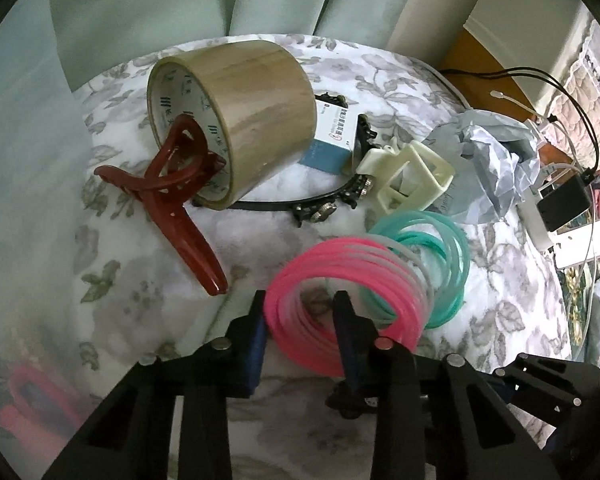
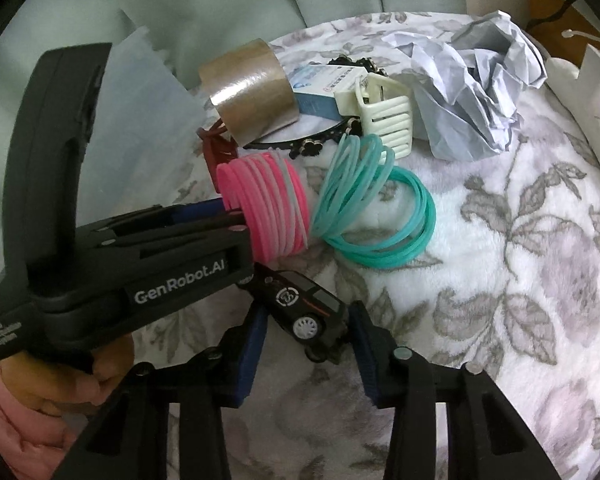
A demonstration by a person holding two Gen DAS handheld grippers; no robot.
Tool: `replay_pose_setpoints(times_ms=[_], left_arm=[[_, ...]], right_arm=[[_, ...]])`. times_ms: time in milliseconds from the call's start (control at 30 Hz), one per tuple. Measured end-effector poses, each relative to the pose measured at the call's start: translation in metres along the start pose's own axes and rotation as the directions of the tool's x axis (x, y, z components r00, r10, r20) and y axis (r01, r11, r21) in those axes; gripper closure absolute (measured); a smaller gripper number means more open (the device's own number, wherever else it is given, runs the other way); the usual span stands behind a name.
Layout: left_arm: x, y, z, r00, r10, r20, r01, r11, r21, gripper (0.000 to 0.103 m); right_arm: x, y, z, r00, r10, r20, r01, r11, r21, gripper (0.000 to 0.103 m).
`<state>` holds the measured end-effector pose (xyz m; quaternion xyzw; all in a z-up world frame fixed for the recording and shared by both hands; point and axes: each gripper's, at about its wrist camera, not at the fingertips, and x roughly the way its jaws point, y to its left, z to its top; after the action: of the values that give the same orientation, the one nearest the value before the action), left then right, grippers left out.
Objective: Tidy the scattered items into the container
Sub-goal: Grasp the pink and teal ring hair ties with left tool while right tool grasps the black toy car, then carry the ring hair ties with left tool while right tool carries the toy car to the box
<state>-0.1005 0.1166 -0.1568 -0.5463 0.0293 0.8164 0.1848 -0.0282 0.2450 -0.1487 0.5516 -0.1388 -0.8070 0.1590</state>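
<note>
Two pickups in hand. Left gripper (image 1: 300, 304): jaws narrowed on the pink end of the coil (image 1: 364, 280), one finger threaded inside the rings. Right gripper (image 2: 308, 320): jaws part open astride the black car (image 2: 306, 310), contact unclear. Both on the floral blanket (image 2: 500, 240). Next: lift; container unseen. Coil: pink to teal, springy.

Pink-and-teal coil (image 1: 364, 280), dark red clip (image 1: 172, 192), cream clip (image 1: 410, 176), black toy car (image 2: 304, 312) — grey-floral white blanket (image 2: 500, 280).

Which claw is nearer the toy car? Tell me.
Right. The right claw straddles the toy car, one finger on each side; the left claw is further up, at the pink rings.
</note>
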Motion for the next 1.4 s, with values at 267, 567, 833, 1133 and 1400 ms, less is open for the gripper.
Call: replay_pose_setpoints(times_ms=[267, 567, 833, 1133, 1400], left_arm=[[-0.011, 0.000, -0.010, 1.000, -0.011, -0.007, 0.011, 0.999, -0.049, 0.092], [-0.046, 0.000, -0.012, 0.998, 0.027, 0.052, -0.025, 0.998, -0.054, 0.094], [-0.074, 0.011, 0.012, 0.989, 0.067, 0.130, -0.061, 0.997, -0.044, 0.094], [-0.118, 0.000, 0.008, 0.971, 0.101, 0.216, -0.096, 0.995, -0.035, 0.094], [-0.161, -0.010, 0.003, 0.947, 0.112, 0.301, -0.110, 0.994, -0.025, 0.094]], right_arm=[[-0.015, 0.005, -0.007, 1.000, 0.026, 0.005, -0.026, 1.000, -0.012, 0.063], [-0.044, 0.001, -0.014, 0.999, -0.006, 0.035, 0.007, 1.000, -0.016, 0.063], [-0.074, -0.005, -0.023, 0.997, -0.031, 0.076, 0.031, 1.000, -0.002, 0.063], [-0.091, 0.003, -0.019, 0.987, -0.046, 0.155, 0.045, 0.999, 0.010, 0.063], [-0.098, 0.018, -0.022, 0.975, -0.039, 0.217, 0.043, 0.999, -0.014, 0.063]])
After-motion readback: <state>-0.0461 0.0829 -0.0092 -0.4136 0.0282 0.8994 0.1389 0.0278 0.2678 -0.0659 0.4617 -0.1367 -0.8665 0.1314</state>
